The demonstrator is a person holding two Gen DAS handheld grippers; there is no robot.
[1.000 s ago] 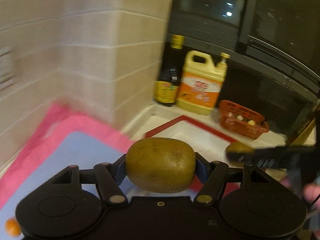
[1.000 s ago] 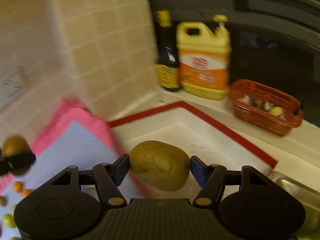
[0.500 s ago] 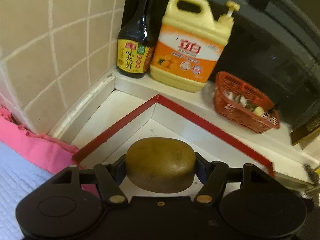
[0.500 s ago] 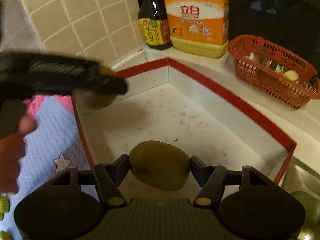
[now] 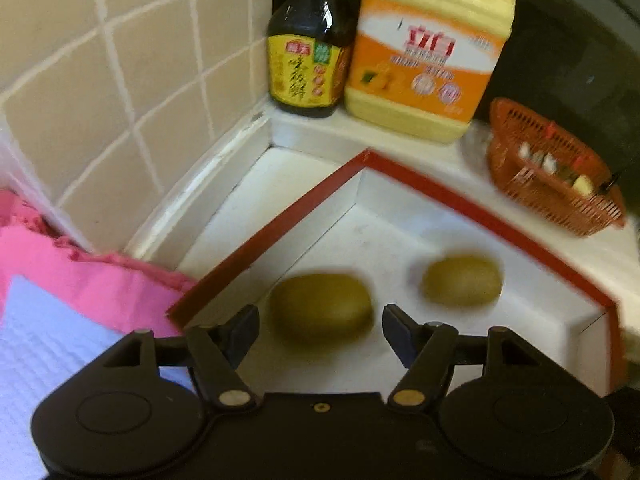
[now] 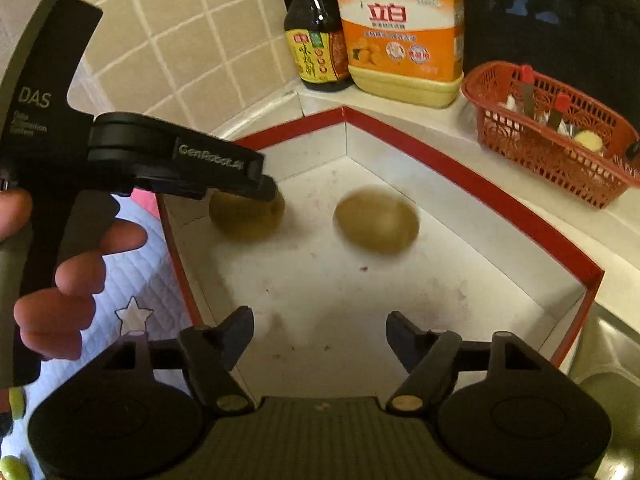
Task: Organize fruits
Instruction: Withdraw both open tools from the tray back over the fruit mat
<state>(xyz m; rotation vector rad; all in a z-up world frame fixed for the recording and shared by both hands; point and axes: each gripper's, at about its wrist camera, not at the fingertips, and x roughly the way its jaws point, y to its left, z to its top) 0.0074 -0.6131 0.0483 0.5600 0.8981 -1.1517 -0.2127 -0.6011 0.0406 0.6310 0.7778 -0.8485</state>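
Observation:
Two brown kiwis lie in a white box with a red rim [image 5: 304, 216]. In the left wrist view one kiwi [image 5: 320, 308] sits just ahead of my open left gripper [image 5: 320, 334], the other kiwi [image 5: 462, 282] lies to its right. In the right wrist view my right gripper [image 6: 320, 336] is open and empty above the box floor [image 6: 520, 216]; one kiwi [image 6: 376, 222] lies blurred mid-box, the other kiwi [image 6: 246, 216] sits partly under the left gripper [image 6: 224, 168] at the box's left.
A dark sauce bottle [image 5: 308, 56], a yellow detergent jug [image 5: 428, 60] and a red basket [image 5: 552, 188] stand on the ledge behind the box. A pink and blue cloth [image 5: 60, 312] lies left. Tiled wall at the left. Small green fruits [image 6: 14, 468] lie on the cloth.
Both grippers have opened and let go of their kiwis, which now lie in the box. Both grippers moved over the box from the cloth side.

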